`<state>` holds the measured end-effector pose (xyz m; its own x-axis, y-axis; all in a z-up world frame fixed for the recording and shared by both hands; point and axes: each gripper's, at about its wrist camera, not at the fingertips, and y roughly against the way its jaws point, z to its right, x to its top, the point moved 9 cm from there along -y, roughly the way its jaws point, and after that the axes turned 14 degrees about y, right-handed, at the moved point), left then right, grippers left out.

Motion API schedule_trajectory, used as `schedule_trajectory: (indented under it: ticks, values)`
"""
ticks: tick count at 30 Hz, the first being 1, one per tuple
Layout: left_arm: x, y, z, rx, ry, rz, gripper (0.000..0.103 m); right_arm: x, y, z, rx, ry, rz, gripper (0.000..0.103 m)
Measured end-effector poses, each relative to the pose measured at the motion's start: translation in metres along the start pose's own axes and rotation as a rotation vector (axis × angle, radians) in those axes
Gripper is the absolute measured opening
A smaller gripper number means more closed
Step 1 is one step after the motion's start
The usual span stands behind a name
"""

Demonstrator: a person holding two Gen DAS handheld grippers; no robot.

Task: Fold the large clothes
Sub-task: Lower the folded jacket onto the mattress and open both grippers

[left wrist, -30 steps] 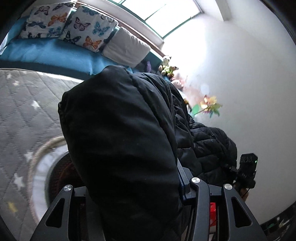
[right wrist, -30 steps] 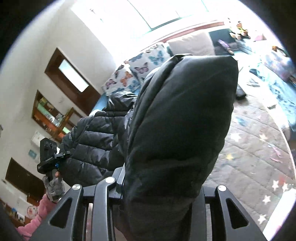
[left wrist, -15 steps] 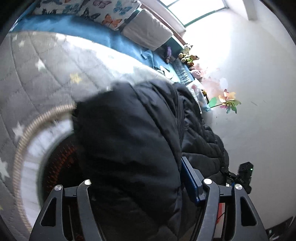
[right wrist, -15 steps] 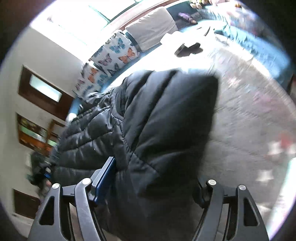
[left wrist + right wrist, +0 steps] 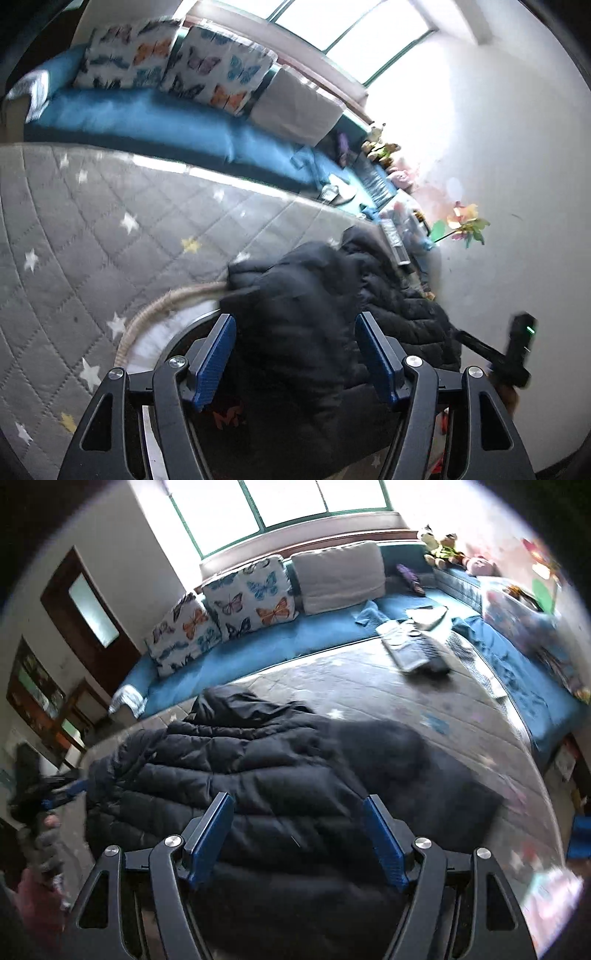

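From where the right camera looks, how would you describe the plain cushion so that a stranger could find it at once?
Start at the wide bright window along the far wall; below it runs a long blue bench mattress. The plain beige rectangular cushion leans upright there against the sill. It stands just right of the two white butterfly-print cushions, and it alone has no pattern.

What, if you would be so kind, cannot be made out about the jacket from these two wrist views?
- Left wrist: the black puffer jacket is motion-blurred; its lower part runs off the bottom edge.
- Right wrist: the jacket's right end is smeared; sleeves indistinguishable.
- Left wrist: the round rug is mostly hidden under the jacket.
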<state>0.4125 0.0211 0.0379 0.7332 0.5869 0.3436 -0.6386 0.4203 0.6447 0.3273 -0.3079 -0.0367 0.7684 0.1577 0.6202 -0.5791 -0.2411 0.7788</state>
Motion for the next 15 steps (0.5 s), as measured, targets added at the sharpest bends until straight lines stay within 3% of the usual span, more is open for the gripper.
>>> schedule_trajectory:
  ticks: [3, 5, 9, 15]
  values:
    - [0.0, 0.025, 0.023, -0.046, -0.055, 0.048, 0.07, 0.011, -0.03, 0.001, -0.071, 0.002, -0.027, 0.071]
    - [-0.003, 0.033, 0.04, -0.069, -0.093, 0.053, 0.07, 0.003, -0.054, 0.006, -0.104, 0.004, -0.09, 0.071]
    - [-0.026, 0.012, 0.052, -0.046, -0.164, -0.019, 0.07, 0.001, -0.061, 0.006, -0.166, 0.046, -0.145, 0.071]
    - [-0.056, -0.034, 0.034, 0.007, -0.188, -0.099, 0.07, 0.046, -0.05, -0.034, -0.097, 0.097, -0.088, 0.07]
